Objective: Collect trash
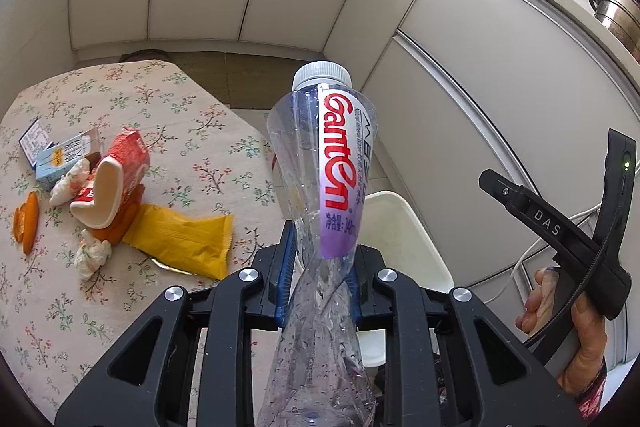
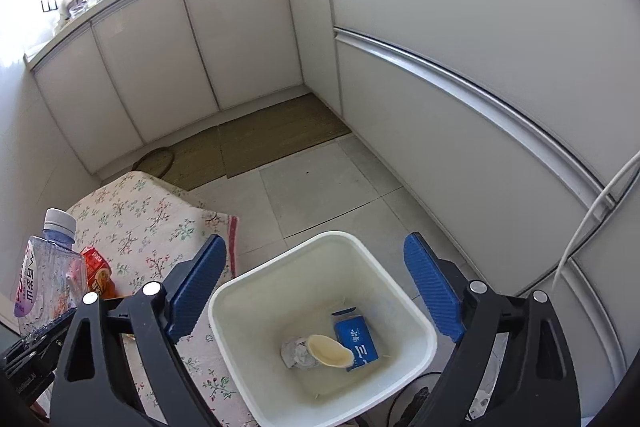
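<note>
My left gripper (image 1: 320, 267) is shut on a clear plastic water bottle (image 1: 326, 163) with a red and purple label and a white cap, squeezing its middle and holding it upright at the table's right edge. The bottle also shows at the far left of the right wrist view (image 2: 44, 279). My right gripper (image 2: 316, 291) is open and empty above a white trash bin (image 2: 256, 279) on the floor beside the table. The bin holds a blue carton (image 2: 358, 341), a crumpled wrapper (image 2: 294, 351) and a cream lid (image 2: 330, 349). The bin's rim also shows behind the bottle in the left wrist view (image 1: 404, 227).
A floral tablecloth (image 1: 168, 107) covers the table, with trash on it: a yellow wrapper (image 1: 184, 241), a red carton (image 1: 130, 159), a cream cup (image 1: 104, 195), a light blue carton (image 1: 60, 159), orange peel (image 1: 28, 223) and crumpled tissues (image 1: 92, 255). White cabinets (image 2: 460, 107) surround the floor.
</note>
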Demonstrator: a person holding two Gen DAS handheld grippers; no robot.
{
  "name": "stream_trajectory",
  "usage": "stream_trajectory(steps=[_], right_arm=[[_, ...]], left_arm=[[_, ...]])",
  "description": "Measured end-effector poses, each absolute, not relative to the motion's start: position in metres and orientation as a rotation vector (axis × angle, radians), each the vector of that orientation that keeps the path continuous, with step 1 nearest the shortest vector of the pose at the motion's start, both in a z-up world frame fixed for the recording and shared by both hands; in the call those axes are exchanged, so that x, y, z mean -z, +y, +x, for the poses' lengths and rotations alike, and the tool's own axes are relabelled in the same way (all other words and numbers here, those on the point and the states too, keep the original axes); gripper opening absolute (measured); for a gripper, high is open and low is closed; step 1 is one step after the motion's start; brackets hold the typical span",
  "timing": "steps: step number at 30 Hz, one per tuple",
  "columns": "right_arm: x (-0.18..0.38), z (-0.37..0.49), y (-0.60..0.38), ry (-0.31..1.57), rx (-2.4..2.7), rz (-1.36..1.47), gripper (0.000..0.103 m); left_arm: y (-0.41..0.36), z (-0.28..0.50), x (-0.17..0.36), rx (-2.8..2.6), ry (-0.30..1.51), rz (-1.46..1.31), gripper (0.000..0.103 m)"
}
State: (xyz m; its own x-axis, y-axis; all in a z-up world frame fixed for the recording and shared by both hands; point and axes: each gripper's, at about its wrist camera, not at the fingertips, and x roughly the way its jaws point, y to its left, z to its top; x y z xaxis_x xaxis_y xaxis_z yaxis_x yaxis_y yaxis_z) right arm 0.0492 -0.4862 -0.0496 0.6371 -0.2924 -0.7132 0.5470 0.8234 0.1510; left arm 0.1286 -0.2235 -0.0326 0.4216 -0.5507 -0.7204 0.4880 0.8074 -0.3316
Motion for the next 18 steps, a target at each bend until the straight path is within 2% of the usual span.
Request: stream_trajectory(steps=[18], right_arm=[[0.060, 0.005, -0.567, 0.777, 0.769, 0.391, 0.091]], left_arm=[[-0.337, 0.131, 0.054, 0.832, 1.011, -0.025, 0.022]])
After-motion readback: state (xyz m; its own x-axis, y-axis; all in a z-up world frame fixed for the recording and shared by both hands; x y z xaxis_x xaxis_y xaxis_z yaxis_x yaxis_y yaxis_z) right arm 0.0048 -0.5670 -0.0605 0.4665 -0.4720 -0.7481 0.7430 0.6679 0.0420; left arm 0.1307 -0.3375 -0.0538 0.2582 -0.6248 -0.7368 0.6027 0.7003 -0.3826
